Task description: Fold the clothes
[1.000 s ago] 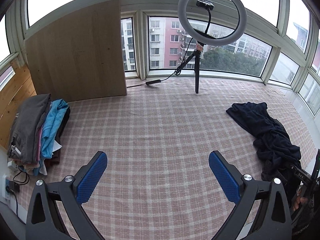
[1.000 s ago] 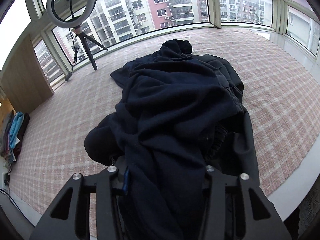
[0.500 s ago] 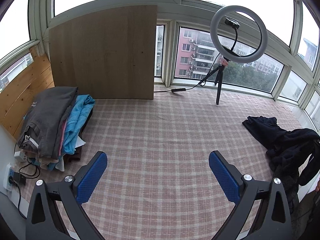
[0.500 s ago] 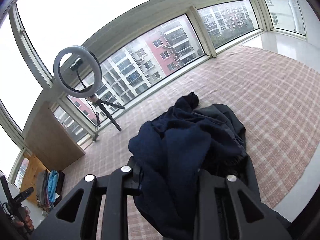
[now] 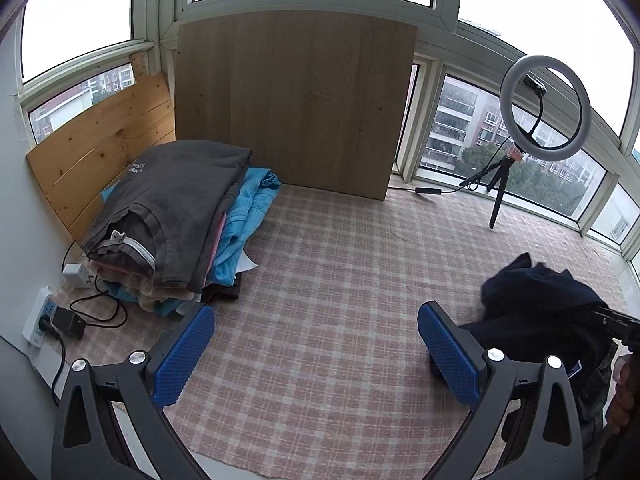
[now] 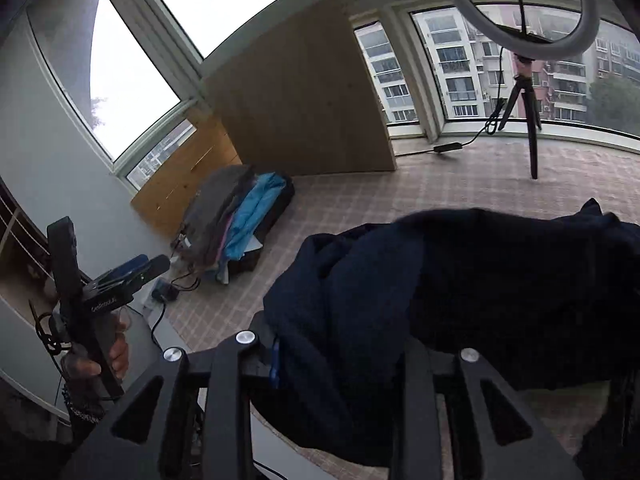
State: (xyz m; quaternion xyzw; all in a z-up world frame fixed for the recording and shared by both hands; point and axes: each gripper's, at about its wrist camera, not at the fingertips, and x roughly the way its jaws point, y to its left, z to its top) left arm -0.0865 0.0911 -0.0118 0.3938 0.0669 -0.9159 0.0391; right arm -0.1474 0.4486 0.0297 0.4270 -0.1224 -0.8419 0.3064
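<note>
A stack of folded clothes point(image 5: 168, 220) sits at 9 o'clock on the checked cloth point(image 5: 340, 280), larger in the left camera than a second ago, when it lay small at the frame's edge. The left gripper point(image 5: 316, 356) hangs wide open and empty over bare cloth, with free room ahead up to the wooden board point(image 5: 296, 108) at 12 o'clock. A ring light point(image 5: 546, 108) stands at 2 o'clock by the windows. At 4 o'clock the dark garment point(image 5: 536, 312), earlier spread flat, is bunched and lifted, clamped in the right gripper point(image 6: 340, 356), whose fingers are closed on the fabric near the cloth's near edge.
</note>
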